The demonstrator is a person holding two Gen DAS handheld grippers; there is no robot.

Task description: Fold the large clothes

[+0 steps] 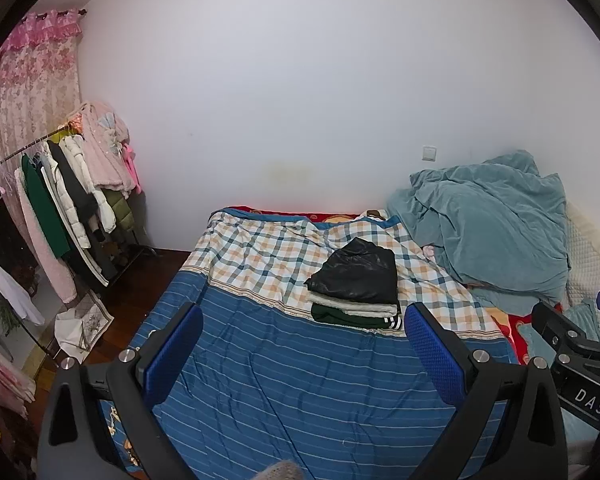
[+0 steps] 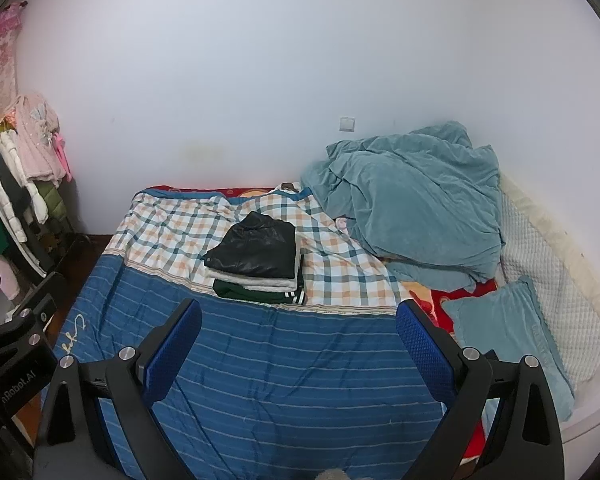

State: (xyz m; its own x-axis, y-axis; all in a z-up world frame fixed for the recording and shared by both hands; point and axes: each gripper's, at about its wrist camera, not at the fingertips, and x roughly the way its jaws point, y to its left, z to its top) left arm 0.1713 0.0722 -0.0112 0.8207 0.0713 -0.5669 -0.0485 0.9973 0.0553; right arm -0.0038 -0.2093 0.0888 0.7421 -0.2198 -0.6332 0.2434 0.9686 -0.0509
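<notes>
A stack of folded clothes (image 1: 356,288) (image 2: 256,264) rests on the checked part of the bed cover: a shiny black jacket on top, a pale fleece piece under it, a dark green garment with white stripes at the bottom. My left gripper (image 1: 304,336) hovers open above the blue striped cover (image 1: 300,380), short of the stack, with nothing between its blue pads. My right gripper (image 2: 298,332) is also open and empty over the same blue cover (image 2: 292,380). The right gripper's body (image 1: 576,344) shows at the right edge of the left wrist view.
A crumpled teal blanket (image 2: 412,204) is heaped at the bed's far right, with a teal pillow (image 2: 504,328) and a quilted white headboard (image 2: 548,280) beside it. A rack of hanging clothes (image 1: 72,200) and pink curtains (image 1: 32,88) stand left of the bed. White cloth lies on the floor (image 1: 76,328).
</notes>
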